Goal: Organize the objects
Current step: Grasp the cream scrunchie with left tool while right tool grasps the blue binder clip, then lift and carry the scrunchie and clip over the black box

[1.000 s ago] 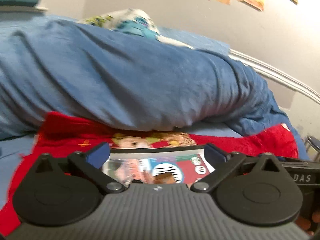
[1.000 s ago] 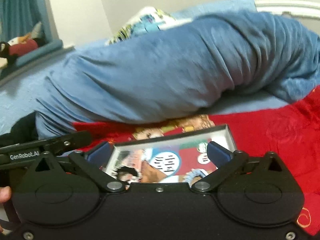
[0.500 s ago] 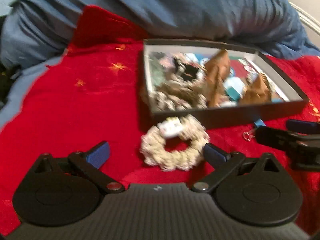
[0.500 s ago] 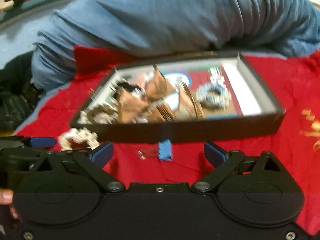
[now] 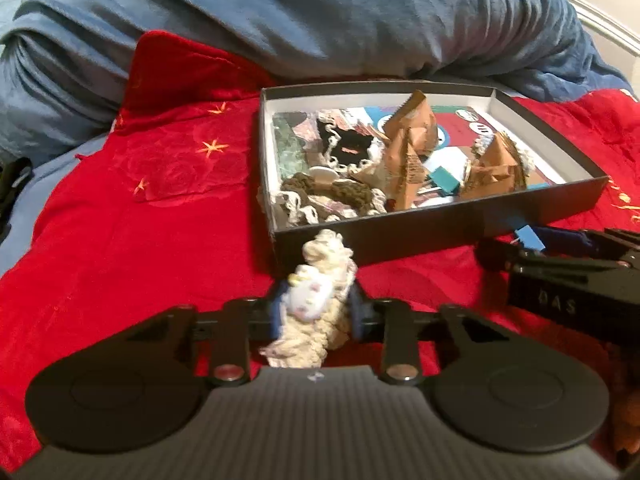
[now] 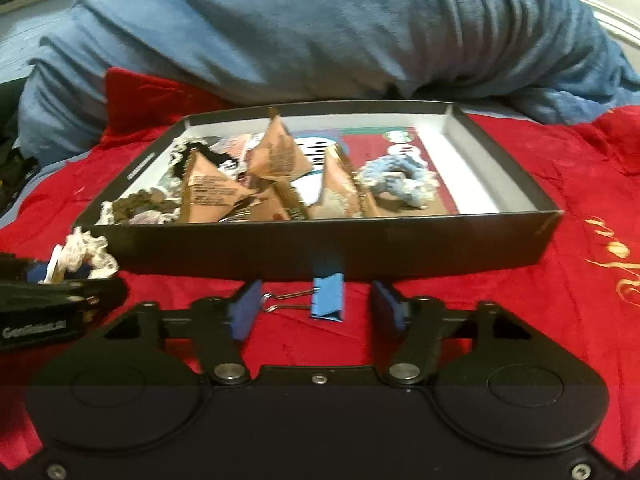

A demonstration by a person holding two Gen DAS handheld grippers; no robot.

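A: What is the left gripper [image 5: 316, 314] doing?

B: Its blue pads are drawn in close on a cream scrunchie [image 5: 318, 300], pinching it from both sides. The scrunchie sits just in front of the black box [image 5: 440, 232], near its left corner.

A: And the right gripper [image 6: 314, 312]?

B: Spread moderately wide, holding nothing. A blue binder clip [image 6: 328, 296] lies on the red blanket [image 6: 580, 280] between its fingers, its wire handles reaching toward the left pad [image 6: 245, 312]; whether they touch it I cannot tell. The clip's body is just in front of the box's near wall.

A: What is in the box?

B: Brown pyramid packets [image 6: 208, 192], a pale blue scrunchie [image 6: 400, 180], and darker scrunchies at the left end.
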